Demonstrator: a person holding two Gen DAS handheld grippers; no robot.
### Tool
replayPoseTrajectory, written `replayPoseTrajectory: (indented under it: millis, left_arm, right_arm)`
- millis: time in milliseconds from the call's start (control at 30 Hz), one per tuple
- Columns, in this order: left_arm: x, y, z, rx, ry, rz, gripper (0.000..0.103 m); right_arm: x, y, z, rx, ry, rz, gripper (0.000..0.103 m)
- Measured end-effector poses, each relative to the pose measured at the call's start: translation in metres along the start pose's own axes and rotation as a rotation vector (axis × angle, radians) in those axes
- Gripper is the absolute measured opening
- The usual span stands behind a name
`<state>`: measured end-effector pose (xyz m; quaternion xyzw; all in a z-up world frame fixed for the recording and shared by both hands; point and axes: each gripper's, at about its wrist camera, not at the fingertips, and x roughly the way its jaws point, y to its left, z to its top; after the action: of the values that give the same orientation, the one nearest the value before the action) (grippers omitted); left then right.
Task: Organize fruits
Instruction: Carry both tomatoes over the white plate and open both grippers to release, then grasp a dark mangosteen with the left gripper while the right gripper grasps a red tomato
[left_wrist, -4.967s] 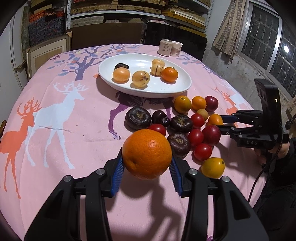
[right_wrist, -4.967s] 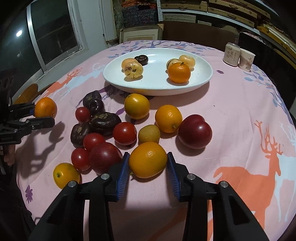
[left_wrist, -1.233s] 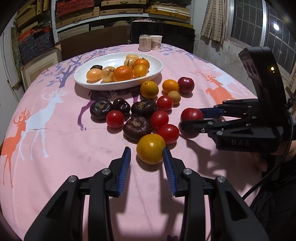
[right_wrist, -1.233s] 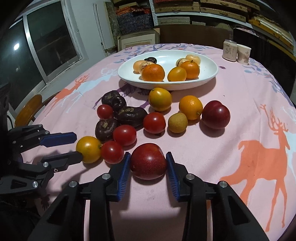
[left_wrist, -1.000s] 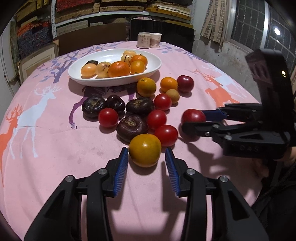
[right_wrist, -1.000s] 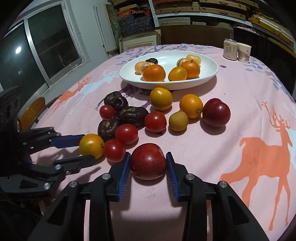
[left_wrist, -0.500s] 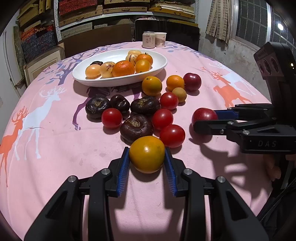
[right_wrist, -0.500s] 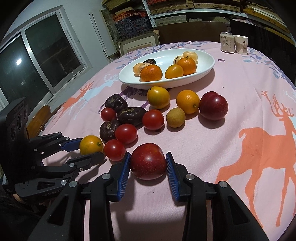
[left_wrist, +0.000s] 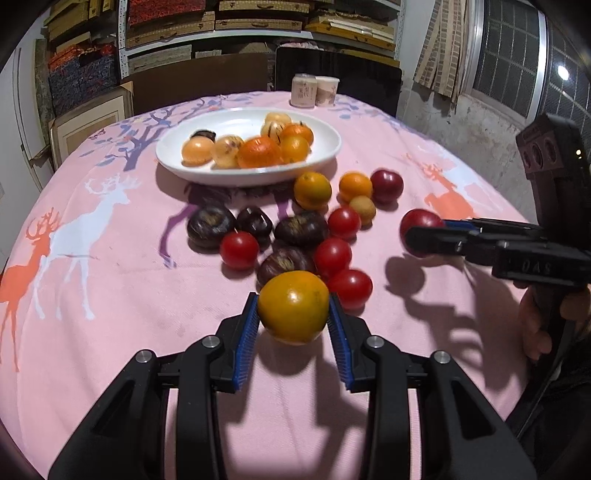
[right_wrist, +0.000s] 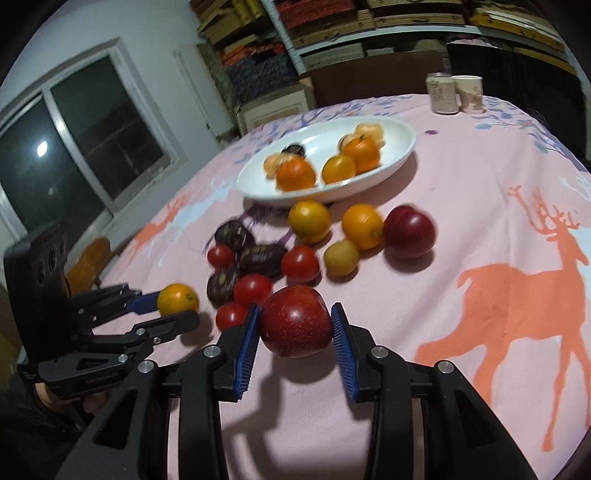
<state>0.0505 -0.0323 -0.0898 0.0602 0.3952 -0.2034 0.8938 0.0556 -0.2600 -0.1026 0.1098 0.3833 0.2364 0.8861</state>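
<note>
Left gripper (left_wrist: 292, 326): your jaws are pinching the yellow-orange fruit (left_wrist: 293, 305) at its widest part, one blue pad on each side. Its shadow falls on the cloth below, so it appears lifted clear of the table (left_wrist: 110, 314).
Right gripper (right_wrist: 294, 336): your jaws are clamped on the red apple (right_wrist: 295, 320), pads on opposite flanks; it also seems raised, with its shadow beneath.
Ahead of the left jaws: loose fruit pile, with a red tomato (left_wrist: 351, 288) just beyond the right pad and a dark purple fruit (left_wrist: 282, 260) directly in front.
Far ahead of both jaws: white plate (left_wrist: 325, 155), already holding several orange fruits.
Handling, yellow-orange fruit: judged firm, round, smooth-skinned. It could roll out of the pads if you tilt; keep the hold across the middle.
Handling, red apple: judged heavier, hard and glossy, likely to bruise if dropped. Grip across its broadest part, as now.
Risk: the two grippers are near one another; carry one at a time over the pile.
</note>
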Motion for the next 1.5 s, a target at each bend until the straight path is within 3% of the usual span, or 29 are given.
replayPoseTrajectory:
  millis: [200,300,467,667,833,900,1033,1167,1300,1500]
  left_arm:
    - [-0.027,0.025,0.055,0.001,-0.059,0.008,0.036]
    - [-0.021,0.028,0.087,0.034,-0.067,0.017,0.036]
    - [0.029,0.042,0.122,0.027,-0.009,0.047,0.036]
    - [0.084,0.071,0.13,-0.038,0.07,0.058,0.036]
    - [0.104,0.076,0.134,-0.026,0.108,0.06,0.037]
    - [0.107,0.078,0.133,-0.031,0.117,0.064,0.037]
    - [0.096,0.079,0.133,-0.051,0.078,0.068,0.063]
    - [0.072,0.078,0.129,-0.062,0.031,0.069,0.064]
    - [0.042,0.064,0.105,-0.023,0.007,0.055,0.07]
    - [0.02,0.027,0.045,0.067,0.056,0.007,0.07]
  right_arm:
    - [-0.045,-0.008,0.064,0.01,-0.154,-0.038,0.039]
    - [-0.045,-0.006,0.098,-0.025,-0.192,-0.071,0.039]
    - [0.01,-0.007,0.139,-0.053,-0.124,-0.098,0.039]
    - [0.092,-0.004,0.167,-0.074,-0.016,-0.127,0.039]
    - [0.129,0.002,0.173,-0.106,0.032,-0.138,0.039]
    - [0.134,0.005,0.174,-0.12,0.037,-0.137,0.047]
    - [0.122,0.01,0.173,-0.135,0.006,-0.134,0.05]
    - [0.1,0.008,0.165,-0.117,-0.015,-0.142,0.051]
    - [0.061,0.0,0.134,-0.04,-0.051,-0.125,0.059]
    - [0.013,-0.009,0.063,-0.001,-0.078,-0.146,0.059]
